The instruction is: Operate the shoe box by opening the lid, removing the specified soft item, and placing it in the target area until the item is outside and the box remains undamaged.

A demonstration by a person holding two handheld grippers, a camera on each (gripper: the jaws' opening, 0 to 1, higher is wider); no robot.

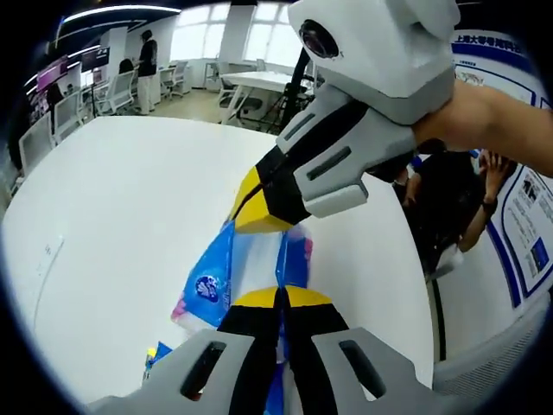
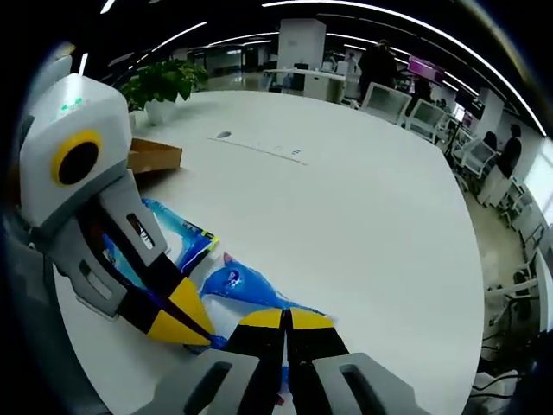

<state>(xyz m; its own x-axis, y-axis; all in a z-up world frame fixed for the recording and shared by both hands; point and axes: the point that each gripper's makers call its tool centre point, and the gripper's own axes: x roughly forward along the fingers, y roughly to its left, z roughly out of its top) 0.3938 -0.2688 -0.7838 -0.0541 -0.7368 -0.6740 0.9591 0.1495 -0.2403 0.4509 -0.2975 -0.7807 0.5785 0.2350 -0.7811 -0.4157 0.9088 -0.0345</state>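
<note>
Tissue pack (image 1: 207, 290), the soft blue-and-white item, is hanging between both grippers above the white worktop (image 1: 130, 225), already clear of the shoe box. Left gripper (image 1: 278, 298) is showing its jaws pressed together on the pack's near edge; right gripper (image 2: 285, 318) is likewise clamping shut on the wrapper from the other end. Judgement: the two-point hold is keeping the limp wrapper stretched so it is not sagging or slipping while being carried to the target area.

Left gripper view: the right gripper (image 1: 263, 207) is entering from upper right, its yellow tips biting the top of the pack; a person's bare forearm is holding it. Chairs and desks are lying beyond the worktop.

Right gripper view: the left gripper (image 2: 177, 324) is coming in from the left, its tips on the pack (image 2: 238, 285). A brown cardboard box (image 2: 151, 156), probably the shoe box, is sitting well apart at the worktop's far left, near a potted plant (image 2: 164, 82). Whether its lid is open I cannot tell.
</note>
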